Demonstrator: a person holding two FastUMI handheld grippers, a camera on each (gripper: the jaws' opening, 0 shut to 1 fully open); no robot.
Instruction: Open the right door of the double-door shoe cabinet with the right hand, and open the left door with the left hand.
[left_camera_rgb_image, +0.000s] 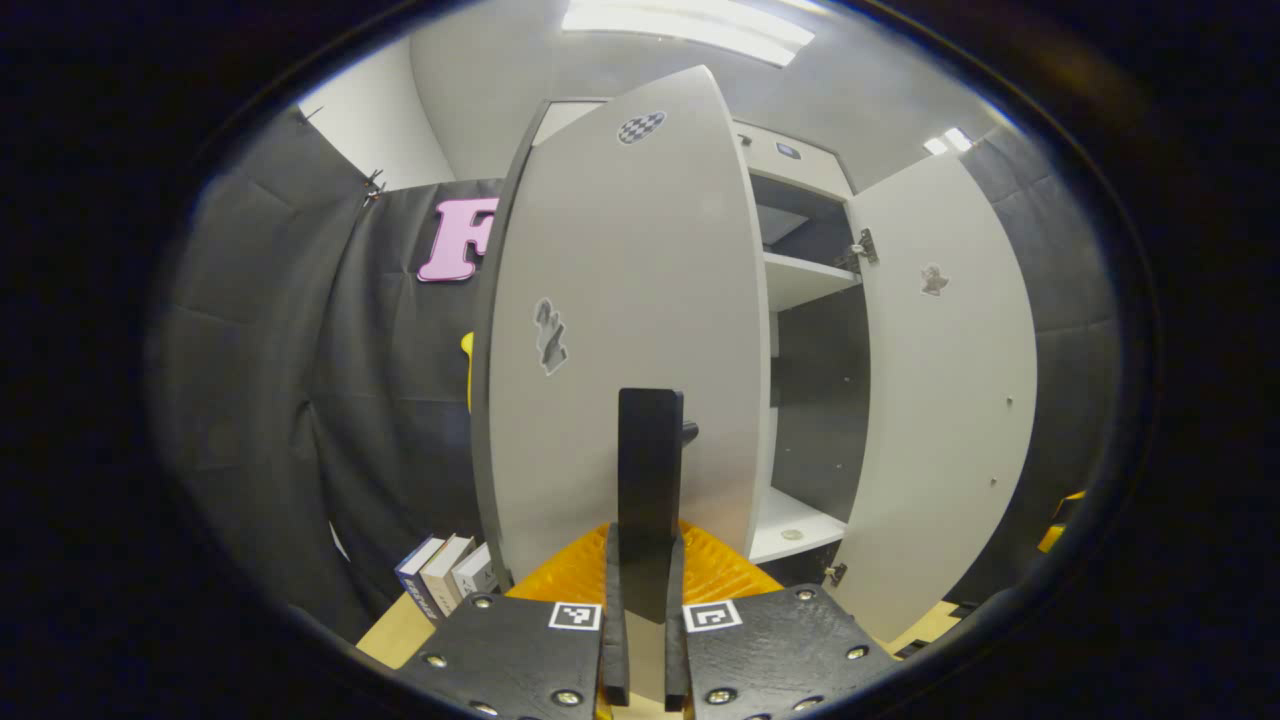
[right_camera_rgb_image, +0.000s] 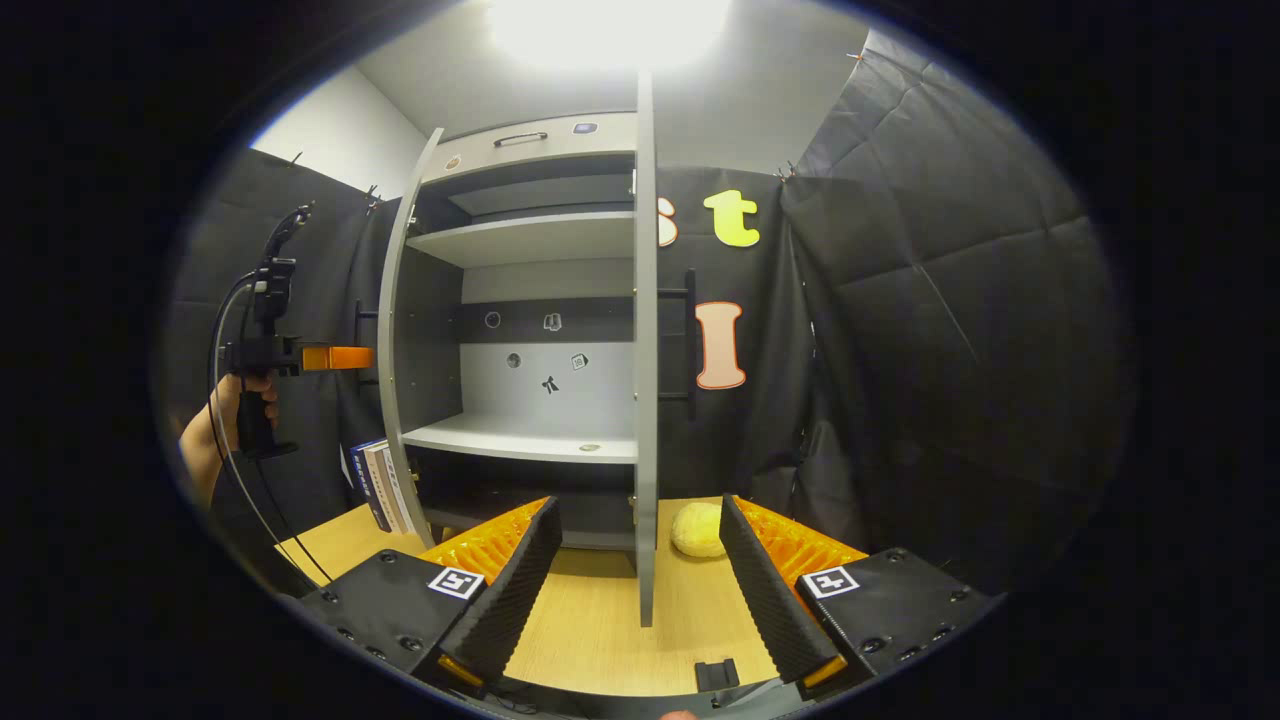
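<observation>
The grey shoe cabinet (right_camera_rgb_image: 530, 240) stands with both doors swung out, baring its shelves. In the left gripper view the left door (left_camera_rgb_image: 620, 330) is close in front of me, and my left gripper (left_camera_rgb_image: 647, 548) is shut on its upright black handle (left_camera_rgb_image: 650, 450). The right door (left_camera_rgb_image: 950, 400) hangs wide open to the right. In the right gripper view the right door (right_camera_rgb_image: 645, 350) is edge-on between the spread fingers of my open right gripper (right_camera_rgb_image: 640, 510), which touches nothing; its black handle (right_camera_rgb_image: 690, 330) is on the far side. A hand holds the left gripper (right_camera_rgb_image: 340, 357) at the left door (right_camera_rgb_image: 395, 330).
The cabinet stands on a wooden table (right_camera_rgb_image: 600, 610). Several books (right_camera_rgb_image: 380, 485) lean at the cabinet's left foot. A pale yellow lump (right_camera_rgb_image: 697, 530) lies on the table right of the right door. Black cloth walls close in on both sides.
</observation>
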